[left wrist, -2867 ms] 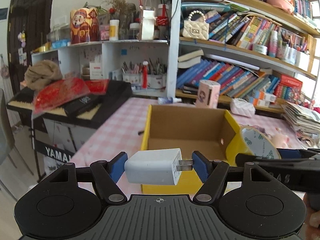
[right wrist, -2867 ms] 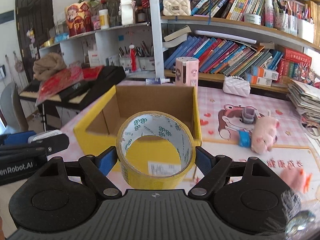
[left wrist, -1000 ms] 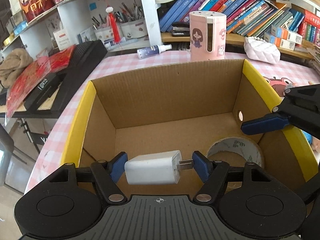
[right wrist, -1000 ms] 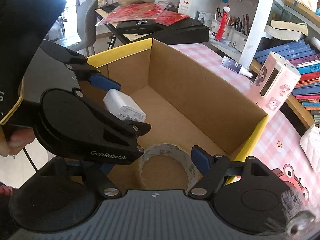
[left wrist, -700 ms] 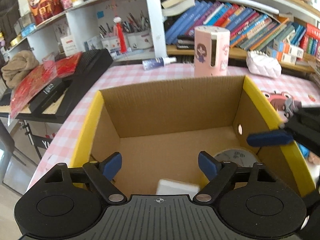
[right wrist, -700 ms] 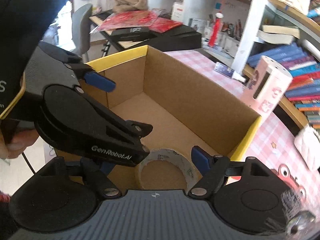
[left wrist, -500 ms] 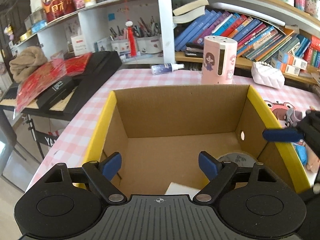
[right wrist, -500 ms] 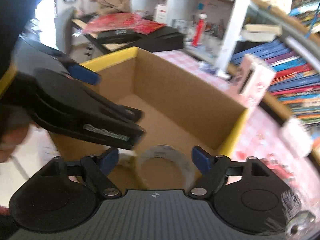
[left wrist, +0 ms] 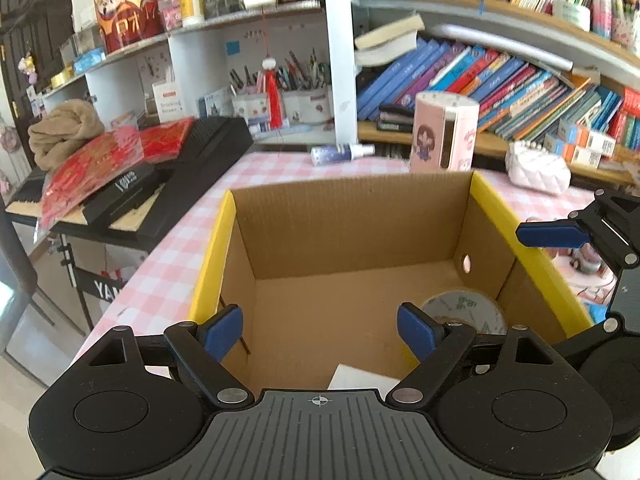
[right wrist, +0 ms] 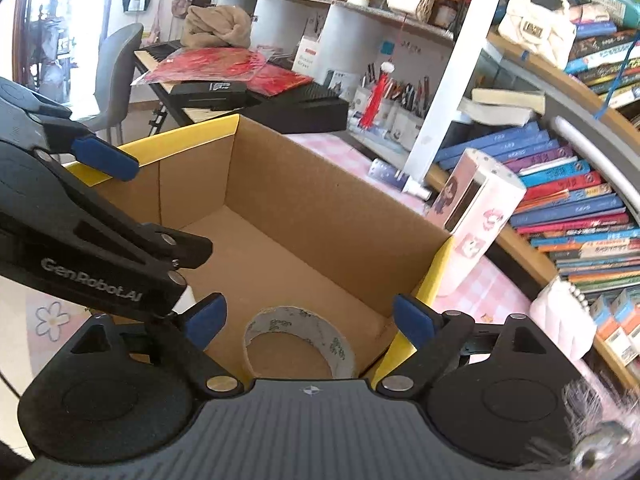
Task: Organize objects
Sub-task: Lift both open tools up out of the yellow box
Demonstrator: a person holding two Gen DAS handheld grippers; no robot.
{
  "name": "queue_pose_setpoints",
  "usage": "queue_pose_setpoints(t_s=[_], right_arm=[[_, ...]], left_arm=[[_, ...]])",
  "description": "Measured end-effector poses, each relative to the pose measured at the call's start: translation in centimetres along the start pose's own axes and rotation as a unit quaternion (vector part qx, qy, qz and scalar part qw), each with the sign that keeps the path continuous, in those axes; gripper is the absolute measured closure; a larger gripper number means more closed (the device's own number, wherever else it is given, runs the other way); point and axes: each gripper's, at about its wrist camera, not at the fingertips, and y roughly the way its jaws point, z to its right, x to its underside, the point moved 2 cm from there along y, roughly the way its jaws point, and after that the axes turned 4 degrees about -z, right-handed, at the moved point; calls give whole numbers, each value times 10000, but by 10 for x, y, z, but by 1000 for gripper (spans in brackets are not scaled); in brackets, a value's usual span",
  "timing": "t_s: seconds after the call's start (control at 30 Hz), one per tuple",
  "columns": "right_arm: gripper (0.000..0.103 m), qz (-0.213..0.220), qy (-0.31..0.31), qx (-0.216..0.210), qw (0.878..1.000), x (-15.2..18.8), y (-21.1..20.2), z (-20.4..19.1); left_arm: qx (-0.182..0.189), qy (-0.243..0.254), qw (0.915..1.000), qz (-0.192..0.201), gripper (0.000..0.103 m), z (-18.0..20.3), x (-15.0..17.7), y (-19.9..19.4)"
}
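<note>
With both items lying loose on the floor of the yellow-rimmed cardboard box (left wrist: 352,248), the release step looks all but done. At the bottom centre of the left wrist view, the left gripper (left wrist: 319,332) has its fingers spread and opening, nothing between them; a corner of the white charger (left wrist: 362,378) shows just below. The right gripper (right wrist: 310,318), low in its own view, is likewise spread and opening above the roll of tape (right wrist: 300,340), clear of it. Next, both grippers likely need lifting out over the box walls toward whatever remains on the pink checked tabletop (left wrist: 168,264).
</note>
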Motion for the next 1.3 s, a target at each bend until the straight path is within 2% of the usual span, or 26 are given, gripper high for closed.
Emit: queue_pose_setpoints(t_s=[0.1,0.2,0.43,0.8,1.07,1.3], right_arm=[[13,254,48,-8,9997,1,-18,-5],[13,413,311,18,9987,0,-37,-10],[13,544,876,535,9932,6,-81,-28],[12,158,2026,1142,9724,52,-129,-62],[12,-54,2276,1405,9636,84,-163,-97],[10,-282,2520,1548,9549,109,-184,-119]], left_arm=[[29,-135,9994,332,7,-4,2,-17],[57,-253,9975,664,6,-8,6,-38],[69,-398,9917,1218,4,-17,23,-85],[52,-414,9952,882,3,-26,82,-119],[48,-335,9970,693,3,-27,129,-150],[98,-132,9983,561,3,-22,154,-168]])
